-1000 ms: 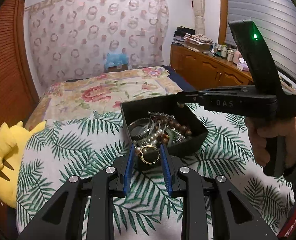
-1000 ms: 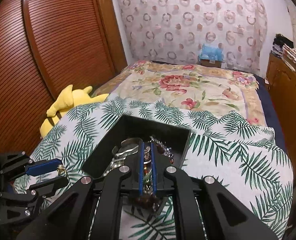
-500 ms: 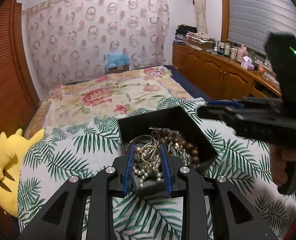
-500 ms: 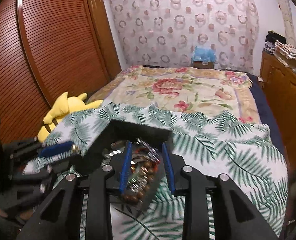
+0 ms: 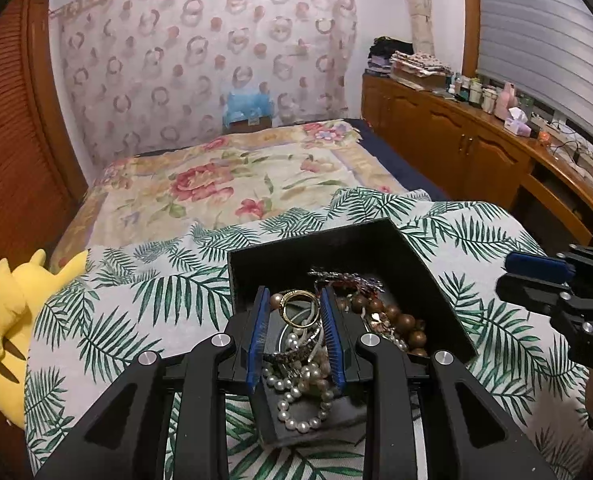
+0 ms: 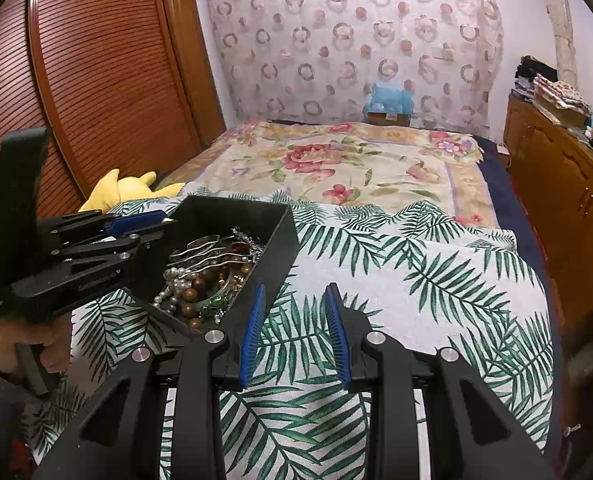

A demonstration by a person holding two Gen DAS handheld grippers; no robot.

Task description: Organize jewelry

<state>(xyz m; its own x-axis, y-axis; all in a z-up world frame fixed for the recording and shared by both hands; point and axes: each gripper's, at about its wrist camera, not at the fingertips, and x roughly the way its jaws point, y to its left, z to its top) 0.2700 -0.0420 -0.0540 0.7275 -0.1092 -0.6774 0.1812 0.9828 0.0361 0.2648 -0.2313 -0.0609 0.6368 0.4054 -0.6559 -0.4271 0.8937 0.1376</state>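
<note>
Right gripper (image 6: pixel 294 334) has left the box, part-open, empty; left gripper (image 5: pixel 295 334) pinches gold ring (image 5: pixel 301 309).

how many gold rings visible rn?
1. The gold ring sits between the left gripper pads, held over the black box of jewelry. More may be buried in the pile.

We see an open black box (image 5: pixel 424 264) in the lower centre of the left wrist view, resting on the palm-leaf bedspread. Inside it lie a tangle of white pearl strands (image 5: pixel 300 396), brown wooden beads (image 5: pixel 400 320) and silver bangles (image 6: pixel 204 252). A gold ring (image 5: pixel 300 309) is held upright above the pearls, just over the box's near edge.
</note>
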